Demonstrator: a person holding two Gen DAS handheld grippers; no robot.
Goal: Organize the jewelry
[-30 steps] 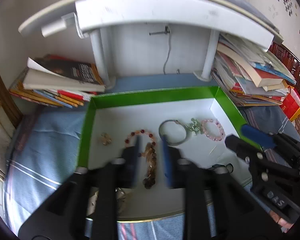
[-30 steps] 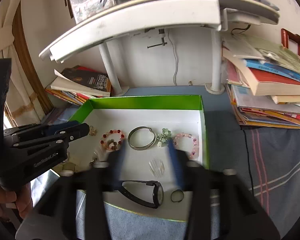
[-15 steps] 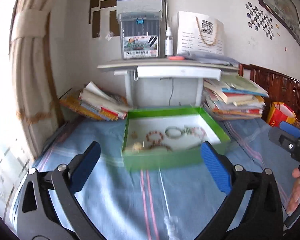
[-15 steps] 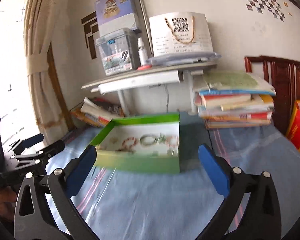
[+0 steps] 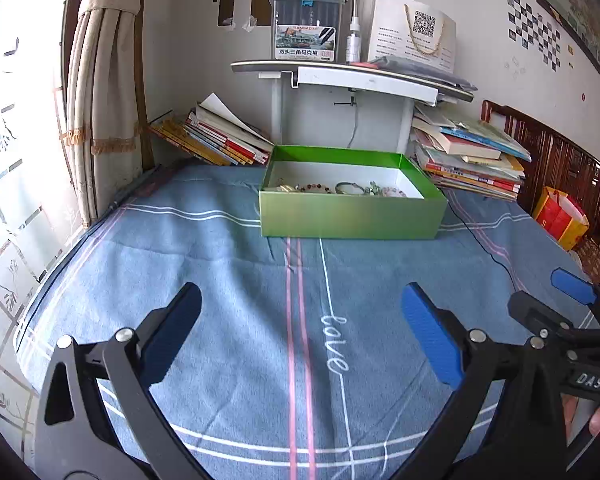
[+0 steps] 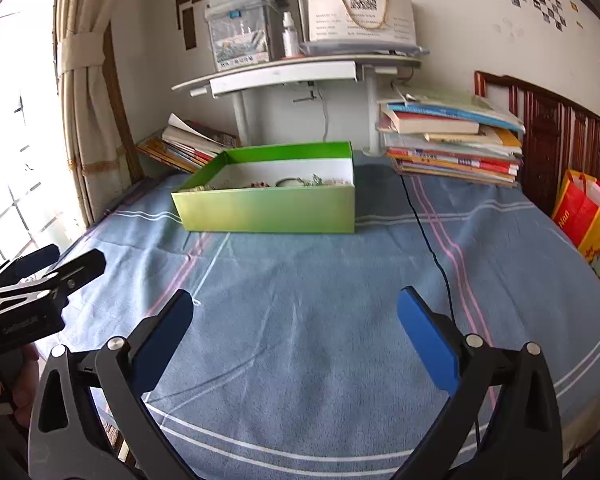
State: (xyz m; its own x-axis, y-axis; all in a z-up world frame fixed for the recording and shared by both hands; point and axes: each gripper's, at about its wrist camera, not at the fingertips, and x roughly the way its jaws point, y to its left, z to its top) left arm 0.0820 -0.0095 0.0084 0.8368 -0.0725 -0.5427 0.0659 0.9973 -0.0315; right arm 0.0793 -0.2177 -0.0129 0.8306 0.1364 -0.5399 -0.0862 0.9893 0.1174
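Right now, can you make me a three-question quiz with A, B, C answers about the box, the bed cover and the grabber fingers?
1. Where does the green box sit?
A. on the blue bed cover
B. on the white shelf
C. on the pile of books

2. What colour are the pads on the left gripper fingers?
A. red
B. blue
C. yellow

3. How does the right gripper stand?
A. shut on a bracelet
B. shut on nothing
C. open, nothing between its fingers

Answers:
1 A, the box rests on the striped blue cover in front of the shelf.
2 B, both pads show bright blue.
3 C, its fingers stand wide apart over bare cover.
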